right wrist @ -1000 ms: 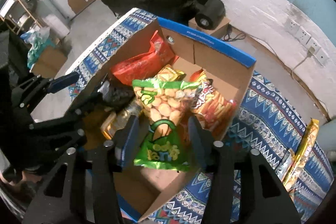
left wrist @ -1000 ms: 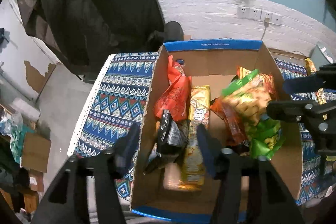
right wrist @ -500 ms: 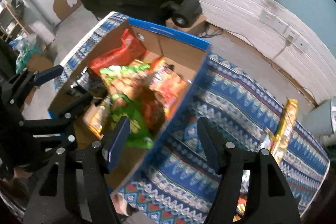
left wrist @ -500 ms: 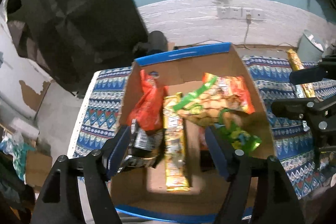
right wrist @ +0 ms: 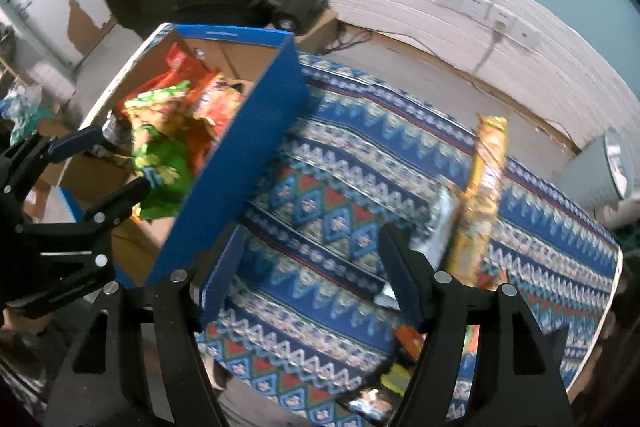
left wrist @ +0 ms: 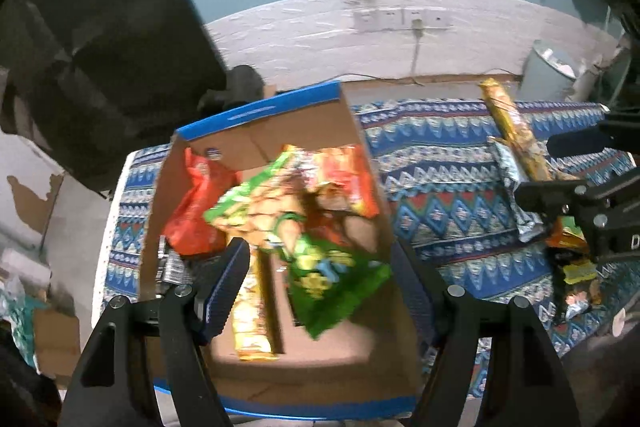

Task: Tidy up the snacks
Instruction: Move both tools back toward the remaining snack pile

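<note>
L tool (left wrist: 320,291) over box (left wrist: 260,115), R tool (right wrist: 310,279) over cloth (right wrist: 400,155), both tilted down, agape.

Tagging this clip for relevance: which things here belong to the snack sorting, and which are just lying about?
Part of the job:
- box
- green bag in the box
- red bag in the box
- long yellow pack on the cloth
- silver pack beside it
- left gripper and right gripper, both open

Lying about:
- bin
- wall sockets
- patterned cloth

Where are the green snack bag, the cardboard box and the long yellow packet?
green snack bag (left wrist: 332,279): left wrist view, lower half.
cardboard box (right wrist: 240,163): right wrist view, blue outer wall.
long yellow packet (right wrist: 482,187): right wrist view, middle.
</note>
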The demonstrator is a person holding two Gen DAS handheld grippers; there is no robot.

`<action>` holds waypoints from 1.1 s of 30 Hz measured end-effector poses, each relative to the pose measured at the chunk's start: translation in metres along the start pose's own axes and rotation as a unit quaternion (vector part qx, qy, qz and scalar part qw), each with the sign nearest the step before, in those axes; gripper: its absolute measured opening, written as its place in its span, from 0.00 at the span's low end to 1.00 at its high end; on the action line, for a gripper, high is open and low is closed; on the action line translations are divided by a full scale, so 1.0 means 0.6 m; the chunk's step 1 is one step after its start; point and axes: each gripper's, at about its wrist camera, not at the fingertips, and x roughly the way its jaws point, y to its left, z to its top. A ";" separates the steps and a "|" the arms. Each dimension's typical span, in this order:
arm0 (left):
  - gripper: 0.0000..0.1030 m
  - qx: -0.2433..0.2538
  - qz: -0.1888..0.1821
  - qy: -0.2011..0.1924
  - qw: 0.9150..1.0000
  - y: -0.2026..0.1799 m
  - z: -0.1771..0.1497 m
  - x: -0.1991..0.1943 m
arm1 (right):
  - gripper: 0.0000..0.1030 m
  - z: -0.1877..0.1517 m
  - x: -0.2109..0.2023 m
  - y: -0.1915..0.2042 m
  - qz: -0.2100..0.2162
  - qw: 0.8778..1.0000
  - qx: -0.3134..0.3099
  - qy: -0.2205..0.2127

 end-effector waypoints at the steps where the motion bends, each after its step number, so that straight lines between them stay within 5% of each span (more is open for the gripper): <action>1: 0.72 0.002 -0.001 0.001 1.000 -0.006 -0.001 0.000 | 0.71 -0.004 -0.003 -0.008 -0.002 1.000 0.003 0.000; 18: 0.72 0.071 -0.033 0.036 0.996 -0.143 -0.001 0.020 | 0.73 -0.107 0.023 -0.165 -0.057 0.995 0.076 0.036; 33: 0.72 0.092 -0.034 0.098 0.990 -0.215 -0.005 0.098 | 0.73 -0.142 0.107 -0.196 -0.120 0.988 0.054 0.076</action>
